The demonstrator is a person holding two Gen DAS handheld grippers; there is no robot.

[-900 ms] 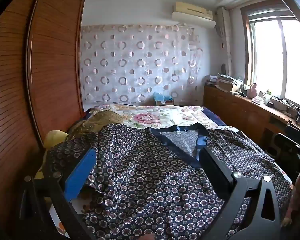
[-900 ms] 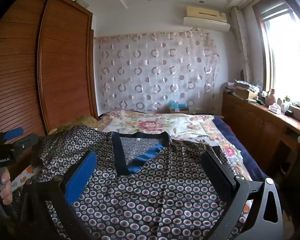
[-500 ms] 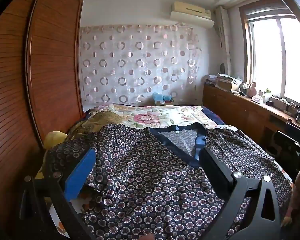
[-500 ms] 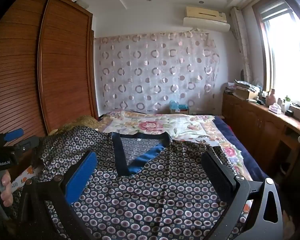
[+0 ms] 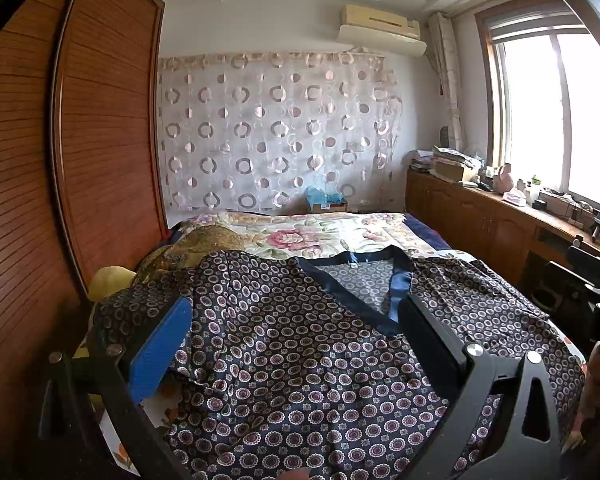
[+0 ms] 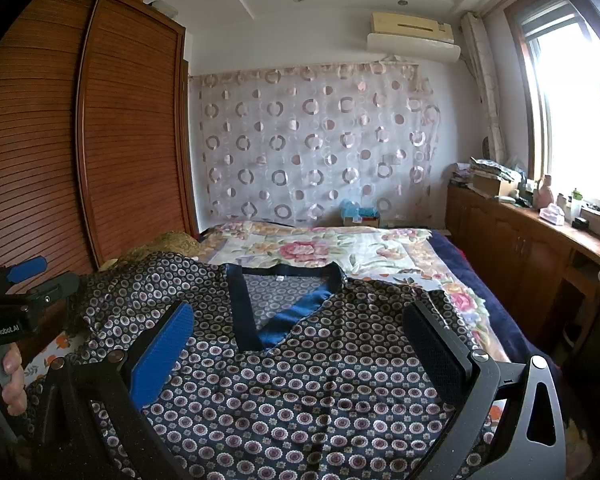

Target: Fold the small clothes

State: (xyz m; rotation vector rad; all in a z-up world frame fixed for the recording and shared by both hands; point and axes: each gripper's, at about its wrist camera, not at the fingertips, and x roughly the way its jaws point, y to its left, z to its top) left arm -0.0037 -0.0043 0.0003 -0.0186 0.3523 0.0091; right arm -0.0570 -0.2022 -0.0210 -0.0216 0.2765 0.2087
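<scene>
A dark navy top (image 5: 300, 352) (image 6: 300, 392) with a small floral ring print and a plain blue V-neck band (image 6: 276, 312) lies spread front-up on the bed, neck toward the far end. My left gripper (image 5: 296, 312) hovers over its left half, jaws wide open, nothing between them. My right gripper (image 6: 300, 316) hangs over the middle of the top just below the V-neck, also wide open and empty. In the right wrist view the left gripper (image 6: 20, 280) shows at the left edge, held by a hand (image 6: 8, 376).
The bed carries a floral quilt (image 6: 340, 248) beyond the top, with a brownish-gold cloth (image 5: 204, 244) and a yellow item (image 5: 108, 280) at its left side. A wooden wardrobe (image 5: 60, 160) stands close on the left. A cluttered low cabinet (image 6: 540, 240) runs under the window on the right.
</scene>
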